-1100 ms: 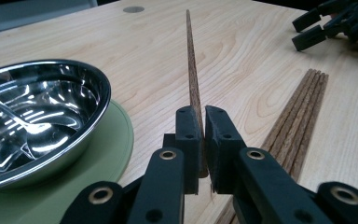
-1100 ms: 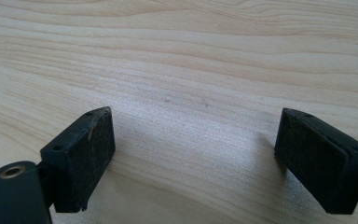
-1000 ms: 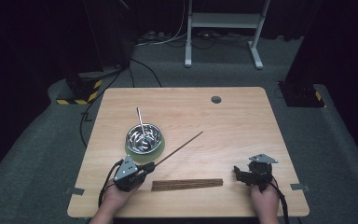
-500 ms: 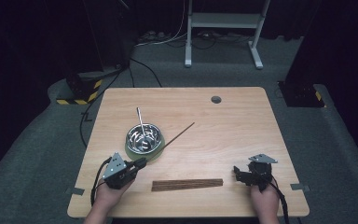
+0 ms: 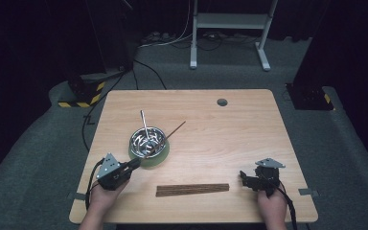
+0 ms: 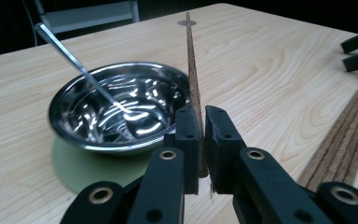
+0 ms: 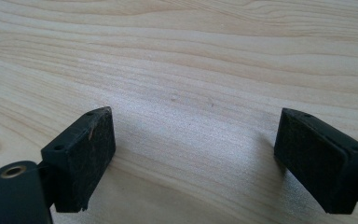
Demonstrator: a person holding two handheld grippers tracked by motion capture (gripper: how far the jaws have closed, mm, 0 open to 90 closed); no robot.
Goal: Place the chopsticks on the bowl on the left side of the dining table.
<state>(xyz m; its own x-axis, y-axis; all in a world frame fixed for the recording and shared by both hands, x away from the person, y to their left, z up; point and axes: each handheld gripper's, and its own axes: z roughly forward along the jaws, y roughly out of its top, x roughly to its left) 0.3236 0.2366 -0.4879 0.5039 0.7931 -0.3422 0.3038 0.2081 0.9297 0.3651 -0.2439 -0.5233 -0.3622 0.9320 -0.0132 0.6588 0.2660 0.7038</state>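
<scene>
My left gripper is shut on the near end of a thin brown stick. The stick slants up and away from the jaws, crossing above the right rim of a steel bowl. The bowl stands on a round green mat and has a metal utensil leaning in it. A flat bundle of brown sticks lies near the table's front edge. My right gripper rests open on the wood at the front right, nothing between its pads.
The wooden table has a small round hole near its far edge. Beyond it stand a white metal frame and cables on the dark floor. A black-and-yellow striped block sits off the far left corner.
My left hand has moved to the left with the stick in its jaws. The stick's far end has come left with it, over the bowl's rim. The right gripper has not moved.
</scene>
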